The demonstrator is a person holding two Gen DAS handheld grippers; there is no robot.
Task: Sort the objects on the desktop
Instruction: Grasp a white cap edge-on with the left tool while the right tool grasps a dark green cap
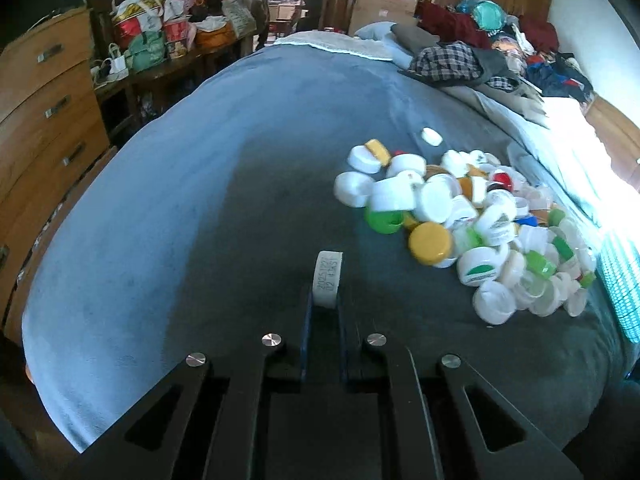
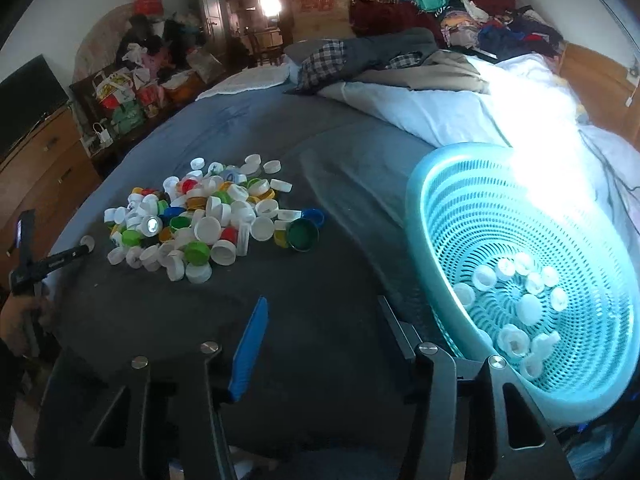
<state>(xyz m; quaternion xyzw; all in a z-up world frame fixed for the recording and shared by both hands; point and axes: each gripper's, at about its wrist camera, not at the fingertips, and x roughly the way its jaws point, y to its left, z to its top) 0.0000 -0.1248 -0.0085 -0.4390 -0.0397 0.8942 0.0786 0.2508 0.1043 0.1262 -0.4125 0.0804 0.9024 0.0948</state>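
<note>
A heap of plastic bottle caps point(image 1: 460, 216), mostly white with some green, yellow, red and blue, lies on the dark blue-grey blanket point(image 1: 180, 200). My left gripper point(image 1: 325, 300) is shut on a white cap point(image 1: 329, 276) held on edge, printed side up, to the left of the heap. The right wrist view shows the same heap point(image 2: 200, 220), with the left gripper point(image 2: 82, 249) and its white cap point(image 2: 88, 242) at the heap's left edge. My right gripper point(image 2: 322, 312) is open over bare blanket, nothing between its fingers. A turquoise perforated basket point(image 2: 424, 208) to its right holds several white caps point(image 2: 528, 304).
A white duvet point(image 2: 460, 108) and piled clothes point(image 2: 400, 52) cover the far right of the bed. A wooden dresser point(image 1: 44, 112) and bags point(image 1: 144, 28) stand on the left. A person's hand point(image 2: 16, 320) holds the left gripper's handle. The basket's edge point(image 1: 624, 288) shows at the far right.
</note>
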